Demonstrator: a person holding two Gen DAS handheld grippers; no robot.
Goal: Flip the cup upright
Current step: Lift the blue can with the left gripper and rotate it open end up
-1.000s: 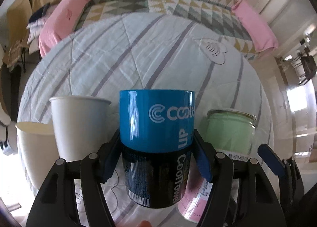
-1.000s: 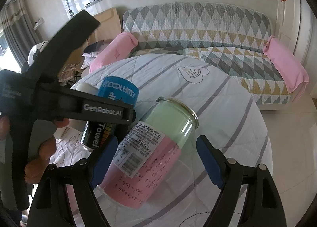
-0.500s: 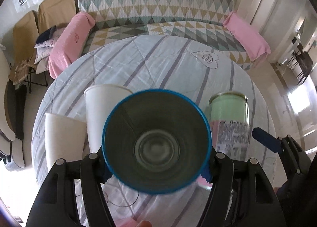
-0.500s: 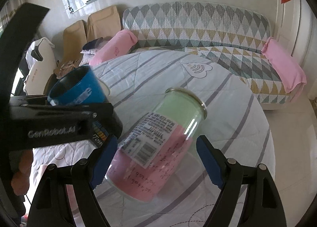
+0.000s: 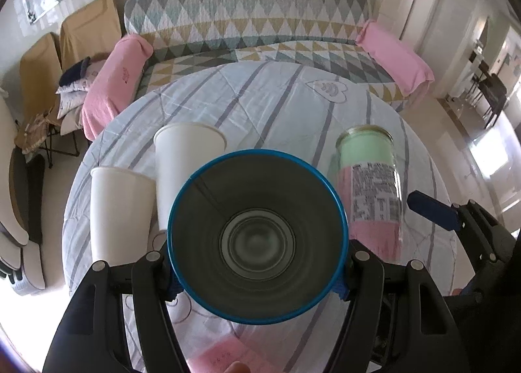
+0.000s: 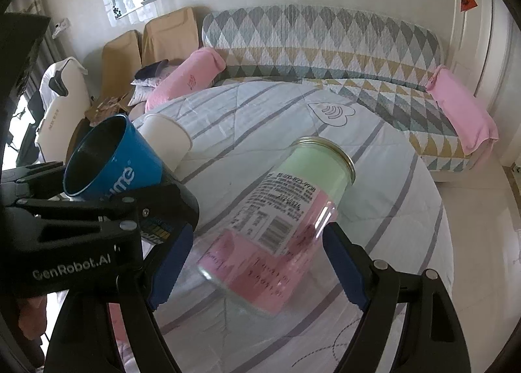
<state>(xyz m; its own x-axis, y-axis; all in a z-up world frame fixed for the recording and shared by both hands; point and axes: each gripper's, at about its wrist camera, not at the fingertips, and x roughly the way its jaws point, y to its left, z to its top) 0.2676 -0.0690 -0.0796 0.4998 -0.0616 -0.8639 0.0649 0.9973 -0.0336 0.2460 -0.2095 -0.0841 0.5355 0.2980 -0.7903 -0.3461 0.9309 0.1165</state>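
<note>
A blue and black cup (image 5: 257,236) fills the middle of the left wrist view, its open mouth facing the camera. My left gripper (image 5: 257,285) is shut on its sides and holds it above the table. In the right wrist view the same cup (image 6: 114,164) is tilted, mouth up and to the left, in the left gripper (image 6: 107,226). My right gripper (image 6: 257,265) is open around a glass jar (image 6: 280,223) with a green and pink insert; the jar stands on the table, and neither finger visibly touches it.
Two white paper cups (image 5: 185,164) (image 5: 117,210) stand upside down left of the blue cup. The jar (image 5: 371,190) stands to the right. The round table has a striped cloth (image 5: 260,96). A patterned sofa (image 5: 254,31) with pink cushions lies behind.
The left gripper has turned the blue cup from upside down on its side view to mouth facing the camera, and lifted it. The right gripper has stayed open around the jar.
</note>
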